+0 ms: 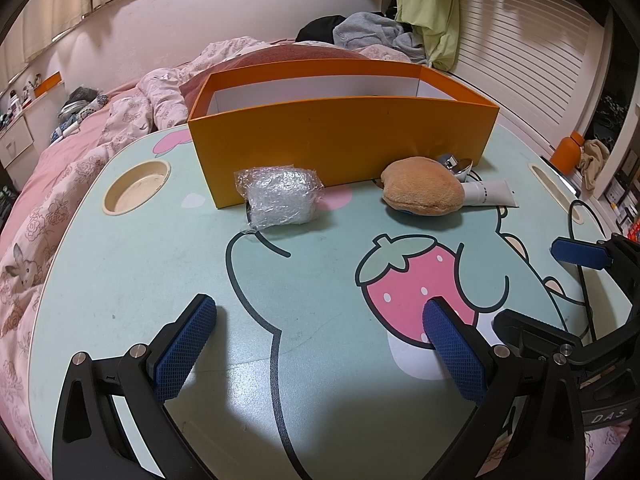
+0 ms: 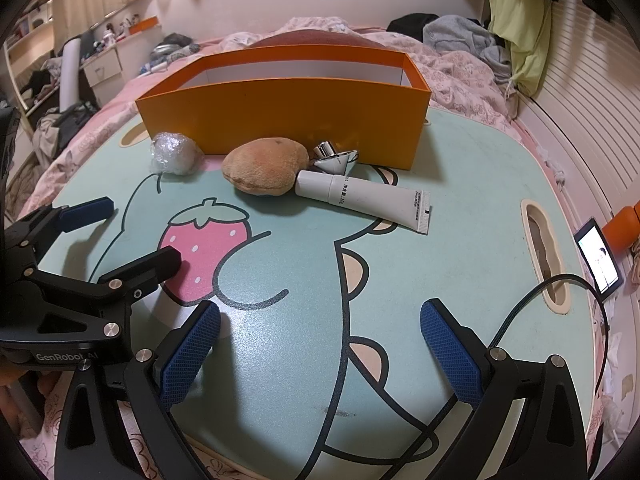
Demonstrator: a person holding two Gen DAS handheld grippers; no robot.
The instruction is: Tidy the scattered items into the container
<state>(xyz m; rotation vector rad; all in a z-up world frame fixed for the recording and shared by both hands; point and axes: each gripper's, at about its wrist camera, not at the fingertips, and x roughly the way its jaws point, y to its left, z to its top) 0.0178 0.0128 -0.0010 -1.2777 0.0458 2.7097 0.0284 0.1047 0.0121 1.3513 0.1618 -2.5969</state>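
Observation:
An orange box [image 1: 340,136] [image 2: 280,116] stands open at the far side of the lap table. In front of it lie a clear bubble-wrap bundle [image 1: 280,196] [image 2: 174,154], a tan plush toy [image 1: 420,190] [image 2: 264,172], a small silver metal piece [image 1: 456,164] [image 2: 334,156] and a white tube [image 1: 490,194] [image 2: 364,196]. My left gripper [image 1: 320,320] [image 2: 128,232] is open and empty over the near table. My right gripper [image 2: 320,324] is open and empty to its right; its fingers [image 1: 580,254] show at the left view's right edge.
The mint cartoon-print table [image 1: 160,280] [image 2: 460,200] sits on a bed with pink bedding [image 1: 60,200]. It has a round cup recess [image 1: 136,192] at left and a slot [image 2: 544,256] at right. A black cable [image 2: 560,292] crosses the right edge. A lit phone [image 2: 600,256] stands beyond.

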